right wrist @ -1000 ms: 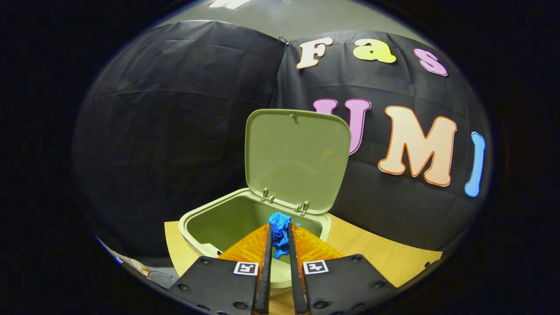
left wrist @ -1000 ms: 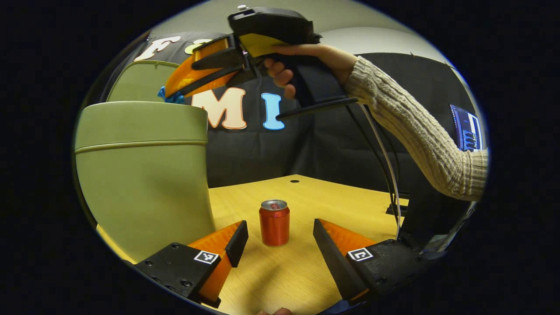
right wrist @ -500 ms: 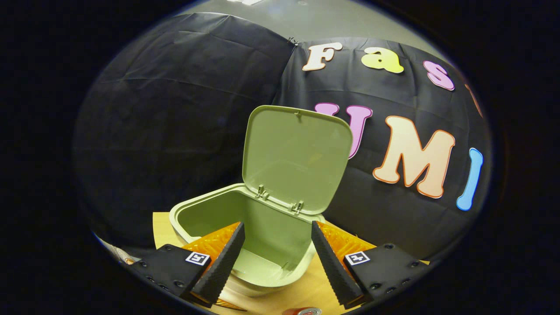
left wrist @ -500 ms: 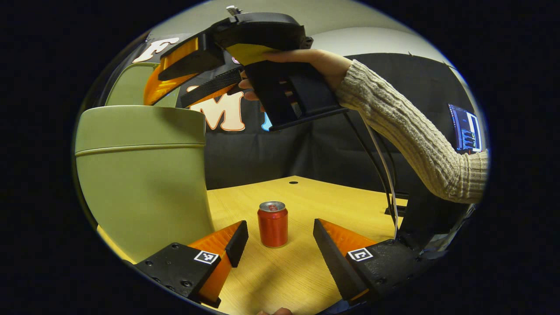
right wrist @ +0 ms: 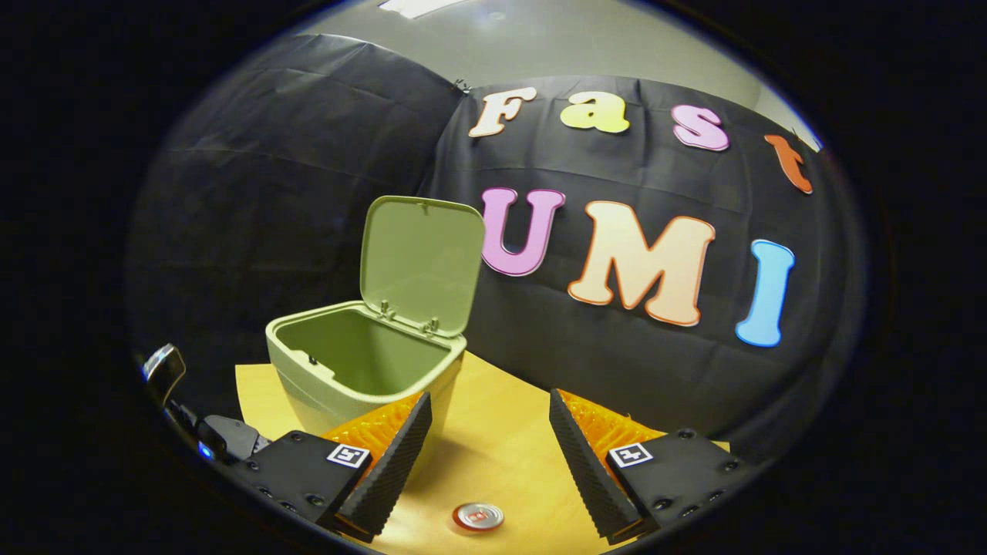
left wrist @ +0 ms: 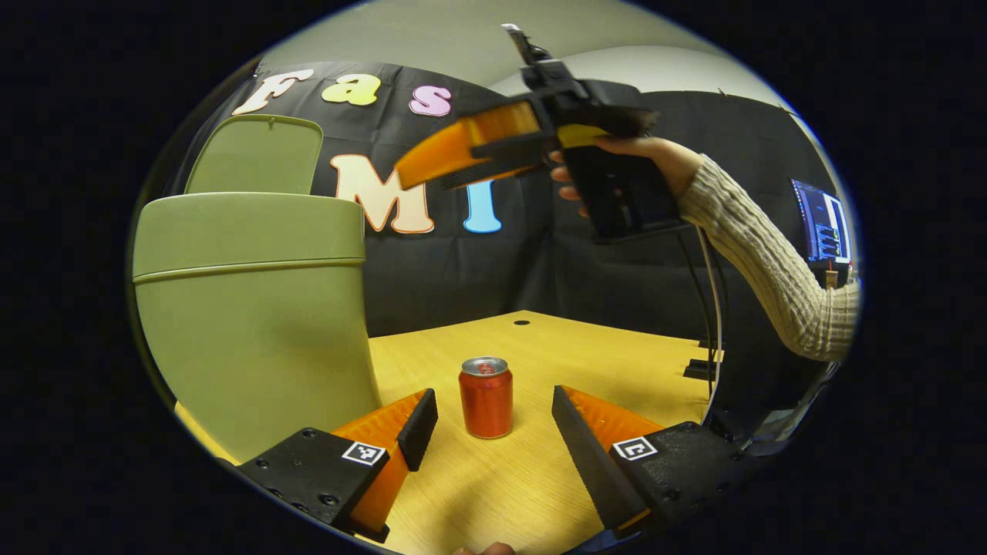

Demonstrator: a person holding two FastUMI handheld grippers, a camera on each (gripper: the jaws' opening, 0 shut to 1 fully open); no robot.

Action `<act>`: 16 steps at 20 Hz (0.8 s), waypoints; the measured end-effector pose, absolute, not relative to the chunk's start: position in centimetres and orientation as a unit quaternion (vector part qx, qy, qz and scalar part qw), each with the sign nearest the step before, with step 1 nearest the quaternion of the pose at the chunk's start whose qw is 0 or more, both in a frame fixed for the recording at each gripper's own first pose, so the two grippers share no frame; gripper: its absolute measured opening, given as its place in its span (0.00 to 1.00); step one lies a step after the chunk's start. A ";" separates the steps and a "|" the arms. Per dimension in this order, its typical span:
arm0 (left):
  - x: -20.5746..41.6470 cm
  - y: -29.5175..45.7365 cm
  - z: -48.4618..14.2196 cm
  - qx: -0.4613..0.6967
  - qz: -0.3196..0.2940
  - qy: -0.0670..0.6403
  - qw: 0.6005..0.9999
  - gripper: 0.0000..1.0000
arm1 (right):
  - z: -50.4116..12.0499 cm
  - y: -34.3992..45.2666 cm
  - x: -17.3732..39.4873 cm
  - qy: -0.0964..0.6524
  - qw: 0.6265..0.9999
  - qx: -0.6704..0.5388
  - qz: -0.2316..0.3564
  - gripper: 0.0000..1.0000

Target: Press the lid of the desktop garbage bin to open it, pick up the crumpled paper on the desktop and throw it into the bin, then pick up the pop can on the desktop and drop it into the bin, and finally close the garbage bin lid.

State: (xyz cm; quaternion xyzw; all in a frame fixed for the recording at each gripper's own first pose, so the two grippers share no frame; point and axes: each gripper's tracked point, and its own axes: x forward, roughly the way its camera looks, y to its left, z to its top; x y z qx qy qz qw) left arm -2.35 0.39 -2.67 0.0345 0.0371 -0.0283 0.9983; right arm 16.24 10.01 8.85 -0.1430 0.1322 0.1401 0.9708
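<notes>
In the left gripper view, the left gripper [left wrist: 487,432] is at the bottom of the frame with its two fingers spread wide, and it holds nothing. Between the fingers, a little farther away, the red metal pop can [left wrist: 486,397] stands upright on the light wooden table [left wrist: 586,362], touching neither finger. The pale green plastic garbage bin [left wrist: 250,308] is at the left of the frame, near the left finger, and its green lid [left wrist: 258,154] stands up behind it at the upper left. In the upper right of the frame, a hand [left wrist: 655,158] in a cream knitted sleeve [left wrist: 771,262] holds the right gripper [left wrist: 405,166] in the air, well above the table

In the right gripper view, the right gripper [right wrist: 490,439] has its fingers wide apart and empty. The bin [right wrist: 362,378] is at the lower left with the lid [right wrist: 422,262] raised, so the inside is open. The top of the can [right wrist: 477,516] shows at the bottom centre, below the gap between the fingers. I cannot see the crumpled paper inside the bin from this angle
</notes>
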 end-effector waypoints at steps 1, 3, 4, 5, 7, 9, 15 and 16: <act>-2.1 0.3 -2.8 0.034 -0.030 0.040 0.998 0.91 | 8.8 8.5 15.5 0.131 0.973 -0.140 0.128 1.00; -1.3 0.4 -3.1 0.035 -0.026 0.051 0.998 0.91 | 8.5 6.1 14.3 0.120 0.978 -0.132 0.111 0.96; -0.9 0.4 -3.4 0.036 -0.022 0.058 0.997 0.92 | 8.1 5.0 13.3 0.115 0.980 -0.127 0.104 0.93; -0.5 0.4 -3.7 0.036 -0.019 0.063 0.997 0.92 | 7.9 4.2 12.5 0.107 0.982 -0.122 0.100 0.96; 0.7 0.3 -4.1 0.034 -0.018 0.069 0.997 0.92 | 7.0 2.3 11.1 0.095 0.985 -0.115 0.088 0.96; 1.6 0.5 -5.0 0.033 -0.012 0.083 0.996 0.92 | 5.5 0.4 9.6 0.090 0.987 -0.114 0.072 0.97; 4.3 1.5 -6.4 0.027 0.010 0.106 0.994 0.92 | 0.3 -5.2 6.3 0.098 0.992 -0.077 0.024 0.98; 4.8 1.7 -6.7 0.024 0.011 0.110 0.994 0.92 | -0.4 -5.9 5.8 0.099 0.992 -0.074 0.017 0.98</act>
